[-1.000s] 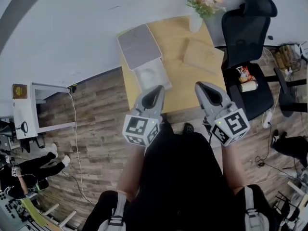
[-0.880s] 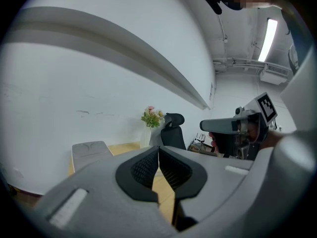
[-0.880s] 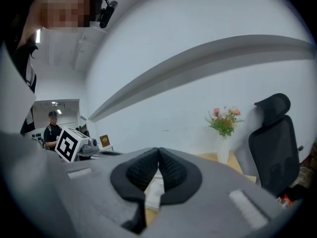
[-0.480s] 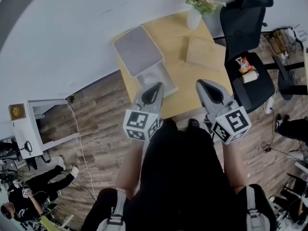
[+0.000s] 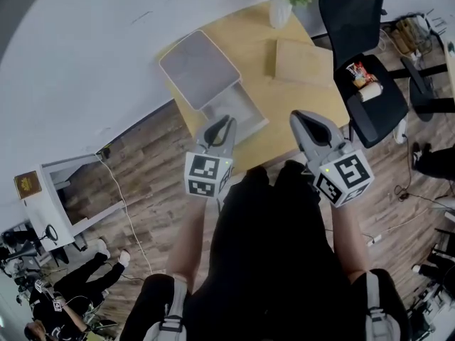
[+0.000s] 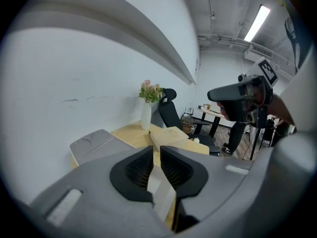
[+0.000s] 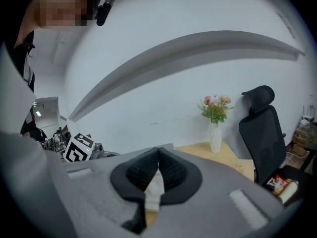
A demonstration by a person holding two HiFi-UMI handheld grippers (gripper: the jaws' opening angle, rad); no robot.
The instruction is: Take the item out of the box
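Observation:
A pale wooden table (image 5: 259, 130) carries a shallow white open box (image 5: 236, 112) with a pale insert in it. The box's grey lid (image 5: 197, 68) lies just behind it. My left gripper (image 5: 225, 122) hovers at the near edge of the white box. Its jaws are opening: they stand a narrow slit apart with nothing between them (image 6: 156, 149). My right gripper (image 5: 299, 116) hangs over the table's front right part. It is shut and empty, with its tips touching (image 7: 158, 150). What the white box holds is too small to make out.
A brown cardboard box (image 5: 302, 62) and a white vase of flowers (image 5: 280, 9) stand at the table's back right. A black office chair (image 5: 359, 45) with snack packets on its seat is to the right. A white wall runs behind, and wood floor lies around the table.
Both grippers have come closer to the table, and the left tip now reaches the white box's near edge. The left jaws have parted a little. The table sits lower and more to the left in the head view.

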